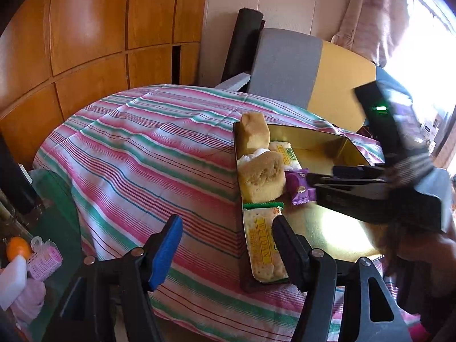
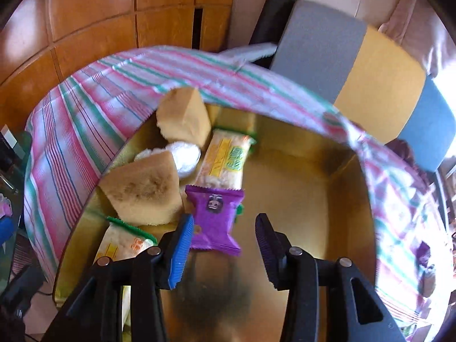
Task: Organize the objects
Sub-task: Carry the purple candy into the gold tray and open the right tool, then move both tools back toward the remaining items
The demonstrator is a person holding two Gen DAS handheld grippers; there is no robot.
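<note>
1. Left wrist view: the left gripper (image 1: 226, 245) hangs released and empty at 6 o'clock over the striped cloth (image 1: 136, 156), near the gold tray (image 1: 336, 228), leaving room for the right gripper (image 1: 313, 179) reaching in from 3 o'clock.
2. Right wrist view: the right gripper (image 2: 225, 245) is spread wide, apparently released; the purple snack packet (image 2: 215, 219) lies between its fingers in the gold tray (image 2: 313, 199), beside the cracker packs and cake slices (image 2: 142, 193), grouped at 10 o'clock.

You are in a lived-in home: wooden cabinet doors (image 1: 85, 34), a pink curtain (image 1: 370, 14) by the bright window, a striped cloth (image 1: 142, 148) over the bench.
</note>
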